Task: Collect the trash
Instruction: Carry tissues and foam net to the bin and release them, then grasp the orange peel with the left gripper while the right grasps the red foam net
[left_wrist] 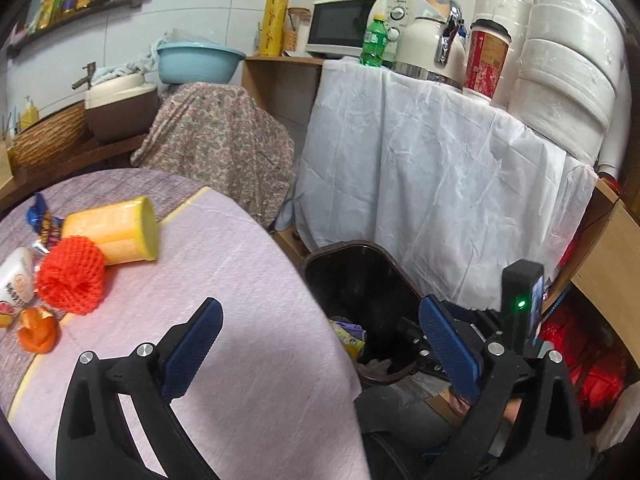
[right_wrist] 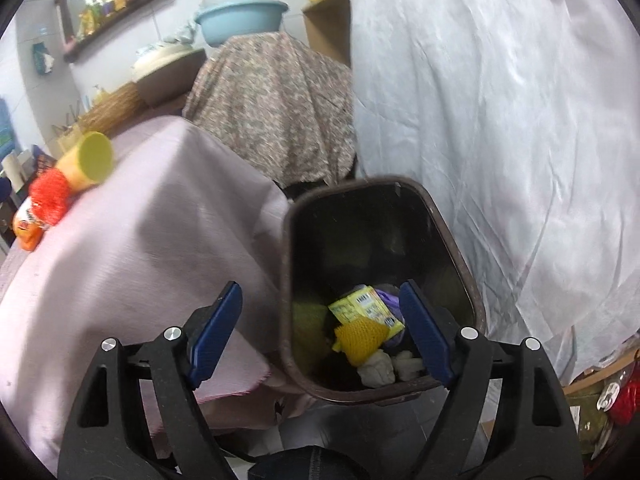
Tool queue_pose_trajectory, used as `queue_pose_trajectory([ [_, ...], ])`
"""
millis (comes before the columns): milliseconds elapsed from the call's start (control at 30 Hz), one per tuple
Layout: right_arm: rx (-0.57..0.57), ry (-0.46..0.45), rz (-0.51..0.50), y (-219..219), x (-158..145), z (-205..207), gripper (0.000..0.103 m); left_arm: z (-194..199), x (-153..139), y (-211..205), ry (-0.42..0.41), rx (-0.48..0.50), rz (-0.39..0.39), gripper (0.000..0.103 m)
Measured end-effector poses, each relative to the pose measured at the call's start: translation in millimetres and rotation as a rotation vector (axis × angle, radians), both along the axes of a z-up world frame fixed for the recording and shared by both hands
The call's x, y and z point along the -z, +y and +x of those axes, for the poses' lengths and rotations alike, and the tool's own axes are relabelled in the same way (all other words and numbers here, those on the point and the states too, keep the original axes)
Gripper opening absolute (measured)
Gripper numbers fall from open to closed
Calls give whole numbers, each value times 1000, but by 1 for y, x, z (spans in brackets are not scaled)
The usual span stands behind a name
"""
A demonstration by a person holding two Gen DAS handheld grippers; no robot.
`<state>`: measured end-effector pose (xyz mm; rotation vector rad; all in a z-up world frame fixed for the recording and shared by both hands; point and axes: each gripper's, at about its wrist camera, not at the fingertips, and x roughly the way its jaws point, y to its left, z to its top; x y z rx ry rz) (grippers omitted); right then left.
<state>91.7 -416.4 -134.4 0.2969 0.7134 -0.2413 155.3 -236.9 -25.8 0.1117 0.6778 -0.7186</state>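
Observation:
A dark brown trash bin [right_wrist: 452, 236] stands on the floor beside the pink-clothed table [right_wrist: 140, 248]. Inside lie a yellow box [right_wrist: 366, 306], a yellow foam net [right_wrist: 362, 338] and white crumpled paper [right_wrist: 376, 370]. My right gripper [right_wrist: 320, 330] hangs open over the bin's near rim, nothing between its fingers. My left gripper [left_wrist: 320, 344] is open and empty over the table edge, with the bin [left_wrist: 360, 280] just beyond. On the table lie a tipped yellow cup [left_wrist: 120, 232], a red foam net [left_wrist: 72, 280], an orange peel [left_wrist: 38, 330], a blue wrapper [left_wrist: 40, 224] and a white packet [left_wrist: 16, 280].
A cabinet draped in white cloth [left_wrist: 420, 184] stands behind the bin, bearing a microwave [left_wrist: 344, 24], a green bottle [left_wrist: 374, 42], a kettle [left_wrist: 432, 48] and stacked tissue rolls [left_wrist: 568, 72]. A floral-covered object [left_wrist: 216, 148] with a blue basin [left_wrist: 200, 64] stands at the back. Red bags [left_wrist: 592, 368] lie at the right.

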Motion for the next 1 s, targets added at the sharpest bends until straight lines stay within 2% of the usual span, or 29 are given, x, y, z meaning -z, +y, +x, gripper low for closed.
queue_pose_trajectory([
  [200, -61, -68, -15, 26, -35, -4, 82, -8, -6, 36, -47, -50, 16, 97],
  [267, -82, -88, -20, 35, -45, -5, 86, -10, -5, 51, -52, -69, 21, 97],
  [300, -94, -98, -22, 41, -50, -5, 89, -10, -4, 58, -55, -84, 27, 97],
  [500, -191, -143, -26, 74, -76, -1, 89, -10, 1, 110, -80, -188, 69, 97],
  [767, -346, -162, 2, 124, -96, 19, 89, -6, 8, 198, -70, -350, 72, 97],
  [1000, -481, -140, 8, 172, -102, 46, 89, 10, 17, 244, -31, -449, 83, 96],
])
